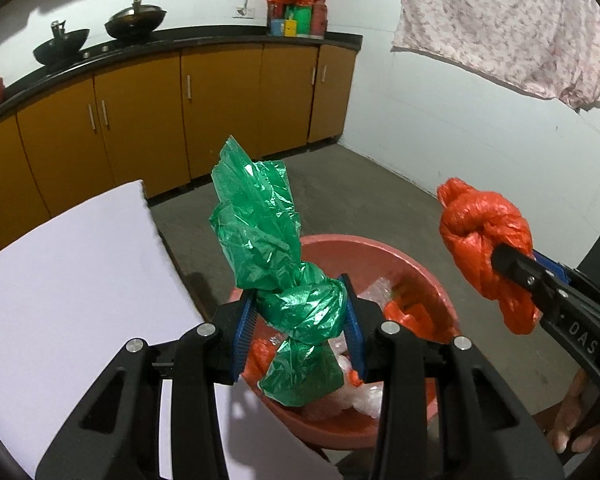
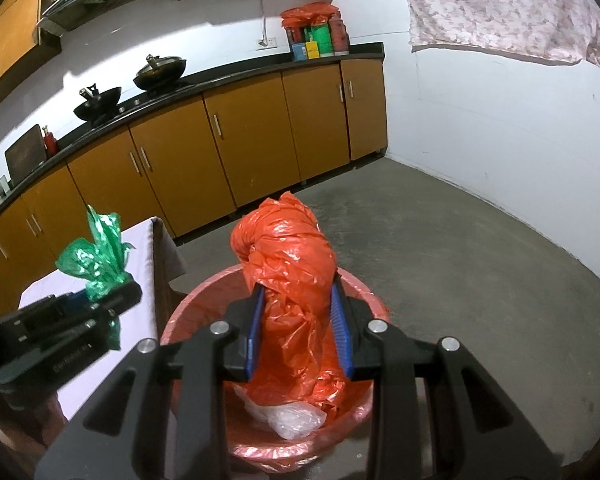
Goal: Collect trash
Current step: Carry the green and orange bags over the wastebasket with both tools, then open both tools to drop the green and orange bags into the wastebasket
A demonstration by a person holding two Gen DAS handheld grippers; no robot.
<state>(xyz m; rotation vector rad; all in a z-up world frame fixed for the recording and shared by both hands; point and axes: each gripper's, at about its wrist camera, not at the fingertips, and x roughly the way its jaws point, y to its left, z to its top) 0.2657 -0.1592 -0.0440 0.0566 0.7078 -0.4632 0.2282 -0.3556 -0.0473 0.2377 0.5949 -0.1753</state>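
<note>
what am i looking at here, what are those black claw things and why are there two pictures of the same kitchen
The black claws are two hand-held grippers, one in each of a person's hands; no robot arm is involved. Each carries a wide-angle camera looking along its fingers, so you get one picture per gripper.

In the left camera's view, the left gripper is shut on a knotted green plastic bag. In the right camera's view, the right gripper is shut on a knotted orange plastic bag.

Both hang above a round pink plastic tub on the grey floor, already holding orange and clear plastic scraps. Beside it is a white-covered table.
</note>
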